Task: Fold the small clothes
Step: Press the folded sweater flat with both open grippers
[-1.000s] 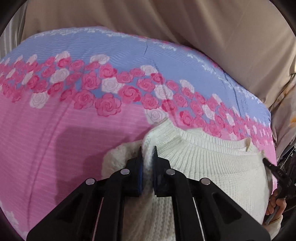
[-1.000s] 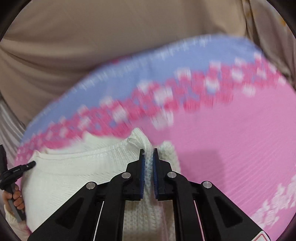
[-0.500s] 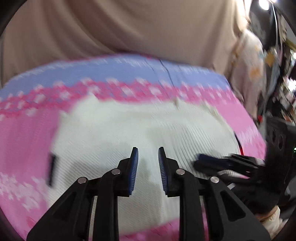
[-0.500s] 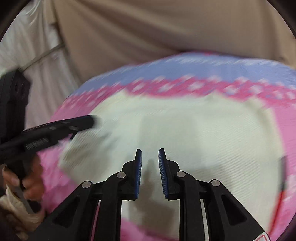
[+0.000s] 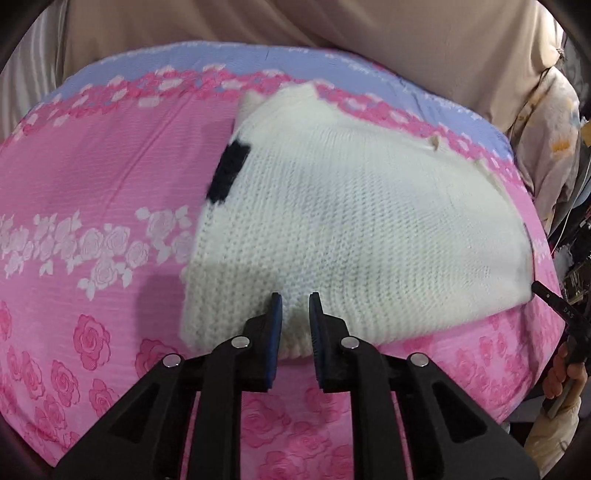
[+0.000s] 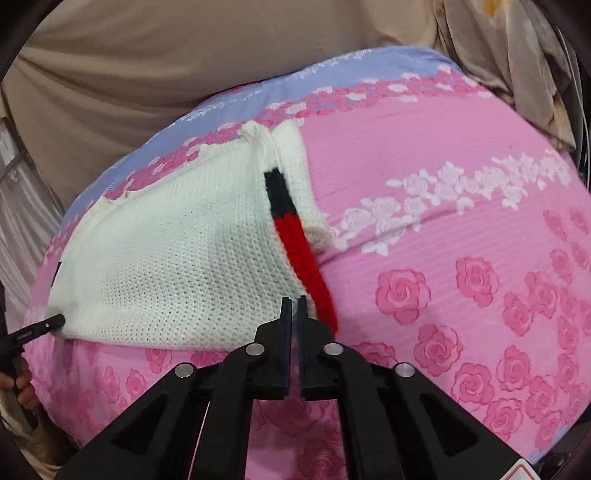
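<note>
A white knitted sweater (image 5: pixel 351 221) is lying folded on a bed covered by a pink sheet (image 5: pixel 92 166) printed with roses and a lilac-blue band along its far edge. No container is showing in either view. The knit is lying flat as a rough rectangle, with its near edge resting toward the front of the bed. A dark navy patch (image 5: pixel 227 171) is peeking out along the sweater's left side in the left wrist view. In the right wrist view the same garment (image 6: pixel 177 258) is showing a navy-and-red stripe (image 6: pixel 299 251) running down its right edge, with a white ribbed cuff (image 6: pixel 299 184) lying just beside that stripe.

The left gripper (image 5: pixel 295 306) is hovering at the sweater's near edge, its fingers standing narrowly apart with nothing between them. The right gripper (image 6: pixel 294 310) is sitting at the near right corner of the sweater, just beside the lower end of the red stripe; its fingers are standing almost together, and whether they are pinching any knit cannot be told. A beige curtain (image 5: pixel 332 26) is hanging behind the bed.
</note>
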Demonstrator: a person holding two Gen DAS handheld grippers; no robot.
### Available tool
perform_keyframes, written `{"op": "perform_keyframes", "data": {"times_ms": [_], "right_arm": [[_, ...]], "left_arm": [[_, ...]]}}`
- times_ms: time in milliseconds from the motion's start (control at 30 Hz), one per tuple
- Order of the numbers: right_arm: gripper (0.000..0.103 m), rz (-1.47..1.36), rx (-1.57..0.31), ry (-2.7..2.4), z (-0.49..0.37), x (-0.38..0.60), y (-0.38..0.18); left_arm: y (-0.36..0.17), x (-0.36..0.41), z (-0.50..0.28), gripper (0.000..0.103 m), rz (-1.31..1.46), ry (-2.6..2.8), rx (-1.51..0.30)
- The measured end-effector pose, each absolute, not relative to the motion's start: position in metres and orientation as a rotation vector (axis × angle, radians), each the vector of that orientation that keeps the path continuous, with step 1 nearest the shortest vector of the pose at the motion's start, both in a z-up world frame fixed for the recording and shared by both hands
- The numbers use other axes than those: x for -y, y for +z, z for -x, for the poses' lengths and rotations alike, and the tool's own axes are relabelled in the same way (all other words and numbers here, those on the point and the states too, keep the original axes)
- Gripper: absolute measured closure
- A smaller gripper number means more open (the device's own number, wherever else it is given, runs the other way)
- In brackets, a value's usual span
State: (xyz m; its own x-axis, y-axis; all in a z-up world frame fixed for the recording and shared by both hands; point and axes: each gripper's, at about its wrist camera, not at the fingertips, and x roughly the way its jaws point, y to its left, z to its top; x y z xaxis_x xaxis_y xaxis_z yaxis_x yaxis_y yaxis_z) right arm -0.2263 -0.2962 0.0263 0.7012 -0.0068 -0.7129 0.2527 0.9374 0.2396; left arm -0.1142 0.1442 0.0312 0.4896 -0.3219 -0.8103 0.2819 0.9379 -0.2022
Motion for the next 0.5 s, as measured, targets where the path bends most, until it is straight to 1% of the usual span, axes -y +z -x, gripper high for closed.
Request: {"op": "perform_keyframes", "data": {"times_ms": [67, 167, 233, 333, 433, 467, 500], "right_arm": [[0.088, -0.31, -0.741, -0.045, 0.208, 0.269, 0.047], [0.085, -0.243, -0.711, 0.095, 0.167, 0.222, 0.064], [0.085, -0.222, -0.733, 0.163, 0.138, 0.197, 0.06], [0.085, -0.165, -0.789, 0.211, 0.104, 0.172, 0.044], [0.087, -0.145, -0.798, 0.107, 0.1, 0.197, 0.031], [0.089, -0.186, -0.793, 0.077, 0.106, 0.221, 0.026], [0.093, -0.23, -0.793, 0.038, 0.112, 0.246, 0.022]], "left_arm": [[0.047, -0.129, 0.113, 0.08, 0.037, -0.405, -0.94], [0.064, -0.095, 0.103, 0.077, 0.027, -0.478, -0.886], [0.064, -0.068, 0.093, 0.075, 0.01, -0.516, -0.876], [0.046, -0.04, 0.071, 0.074, -0.037, -0.514, -0.909], [0.029, -0.051, 0.054, 0.073, -0.025, -0.493, -0.931], [0.029, -0.064, 0.053, 0.074, 0.001, -0.498, -0.929], [0.031, -0.078, 0.053, 0.074, 0.007, -0.467, -0.924]]}}
